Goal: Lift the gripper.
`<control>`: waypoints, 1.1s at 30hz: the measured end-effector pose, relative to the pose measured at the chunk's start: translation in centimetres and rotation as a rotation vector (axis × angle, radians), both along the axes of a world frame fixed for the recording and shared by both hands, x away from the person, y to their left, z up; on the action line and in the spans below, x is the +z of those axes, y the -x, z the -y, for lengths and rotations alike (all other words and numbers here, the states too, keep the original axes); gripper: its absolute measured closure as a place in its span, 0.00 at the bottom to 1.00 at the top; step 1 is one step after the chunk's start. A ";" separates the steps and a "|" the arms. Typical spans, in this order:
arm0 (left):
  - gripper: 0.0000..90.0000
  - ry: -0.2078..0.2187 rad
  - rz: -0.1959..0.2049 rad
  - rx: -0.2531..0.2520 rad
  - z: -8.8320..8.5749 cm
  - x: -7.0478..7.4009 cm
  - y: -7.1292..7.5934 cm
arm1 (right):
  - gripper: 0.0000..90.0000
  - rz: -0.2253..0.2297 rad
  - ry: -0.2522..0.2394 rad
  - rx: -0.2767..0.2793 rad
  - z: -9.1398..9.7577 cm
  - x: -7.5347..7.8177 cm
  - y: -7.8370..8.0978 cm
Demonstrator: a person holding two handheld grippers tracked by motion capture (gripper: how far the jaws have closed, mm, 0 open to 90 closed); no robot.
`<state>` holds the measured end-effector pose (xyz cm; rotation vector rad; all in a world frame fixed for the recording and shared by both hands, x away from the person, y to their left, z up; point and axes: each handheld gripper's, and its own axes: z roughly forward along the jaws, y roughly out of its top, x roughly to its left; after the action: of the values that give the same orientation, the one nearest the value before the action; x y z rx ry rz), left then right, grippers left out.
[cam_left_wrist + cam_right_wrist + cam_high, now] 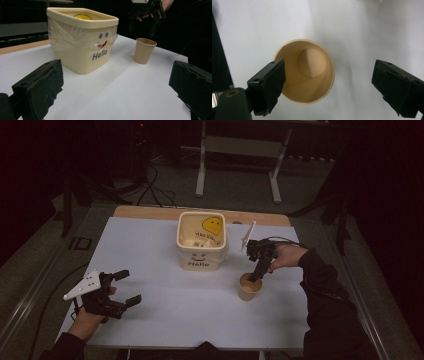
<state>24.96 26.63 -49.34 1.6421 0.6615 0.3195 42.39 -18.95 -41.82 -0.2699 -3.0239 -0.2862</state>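
The right gripper [328, 85] hangs over the upright paper cup [305, 71], jaws released, beside the cream tub [202, 241] mid-worktop [150, 270], with bare surface toward the left gripper [125, 287], jaws also released.

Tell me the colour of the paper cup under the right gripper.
Light tan paper cup, clearest in the left gripper view.

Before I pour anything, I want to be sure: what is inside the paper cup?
The paper cup looks empty: bare inner wall and bottom show. The right tool hangs open above it, one jaw covering a bit of rim.
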 end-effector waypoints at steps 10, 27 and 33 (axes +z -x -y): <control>0.01 -0.004 0.000 -0.004 0.0 0.0 0.0 | 0.13 0.030 0.000 0.005 -0.1 3.0 0.5; 0.01 0.002 -0.005 -0.010 0.0 -0.1 0.0 | 0.13 0.059 -0.030 0.017 -0.2 6.9 1.2; 0.01 0.001 -0.009 -0.015 0.0 -0.1 -0.2 | 0.12 0.065 -0.033 0.025 -0.2 8.1 1.6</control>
<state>25.11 26.62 -49.48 1.6479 0.6558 0.3010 40.82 -18.72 -33.74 -0.2245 -3.0806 -0.3492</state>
